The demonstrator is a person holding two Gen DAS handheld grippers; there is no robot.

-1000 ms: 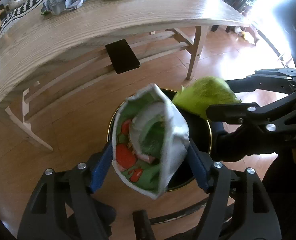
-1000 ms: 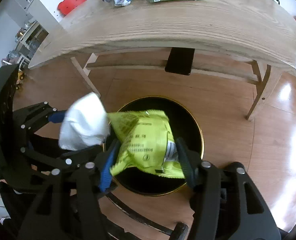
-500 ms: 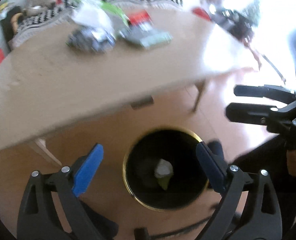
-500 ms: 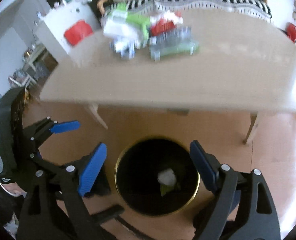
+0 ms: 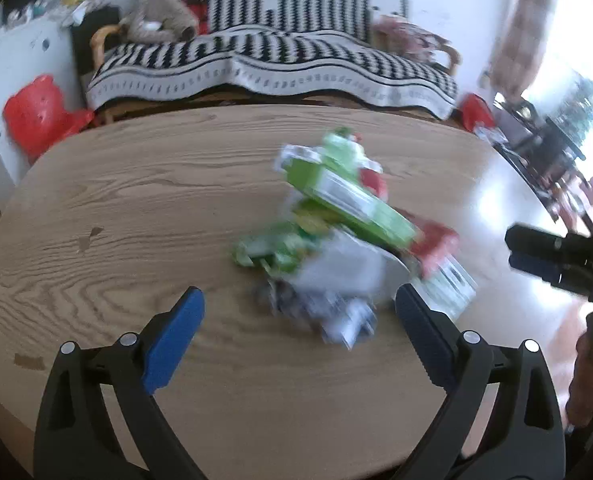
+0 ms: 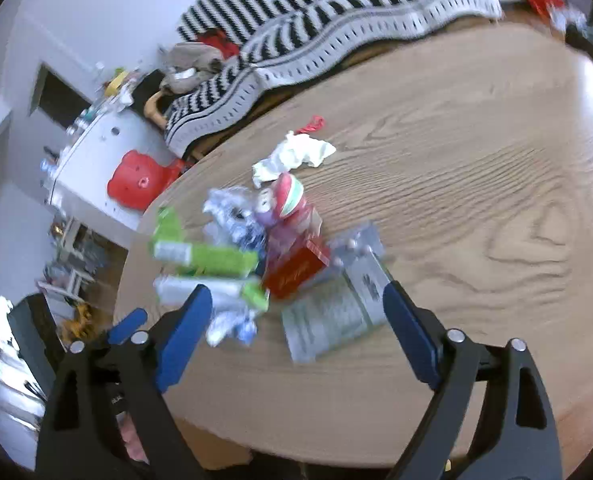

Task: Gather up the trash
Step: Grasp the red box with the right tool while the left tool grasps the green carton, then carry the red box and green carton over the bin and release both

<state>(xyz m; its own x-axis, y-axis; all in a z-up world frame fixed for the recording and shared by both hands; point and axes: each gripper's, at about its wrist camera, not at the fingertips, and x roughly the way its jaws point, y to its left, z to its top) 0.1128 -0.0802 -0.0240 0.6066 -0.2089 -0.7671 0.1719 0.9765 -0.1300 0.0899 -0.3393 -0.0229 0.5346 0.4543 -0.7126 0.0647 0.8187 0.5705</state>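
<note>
A blurred pile of trash (image 5: pixel 348 232) lies on the wooden table (image 5: pixel 136 208): green wrappers, a red pack, crumpled silver foil. My left gripper (image 5: pixel 298 336) is open and empty, just short of the pile. In the right wrist view the same pile (image 6: pixel 264 256) shows a red box (image 6: pixel 296 270), a flat grey packet (image 6: pixel 332 316), green wrappers (image 6: pixel 204 256) and a crumpled white paper (image 6: pixel 296 156). My right gripper (image 6: pixel 296 332) is open and empty, its fingertips at the pile's near edge. The right gripper also shows in the left wrist view (image 5: pixel 552 260).
A sofa with a black-and-white striped blanket (image 5: pixel 272 60) stands behind the table. A red plastic object (image 5: pixel 36 116) and a white cabinet (image 5: pixel 20 68) are at the left. The table's front edge (image 6: pixel 296 436) is just below my grippers.
Both grippers let their wrappers go into the black bin and opened. They have since risen from the bin to table height and now face the trash pile.
</note>
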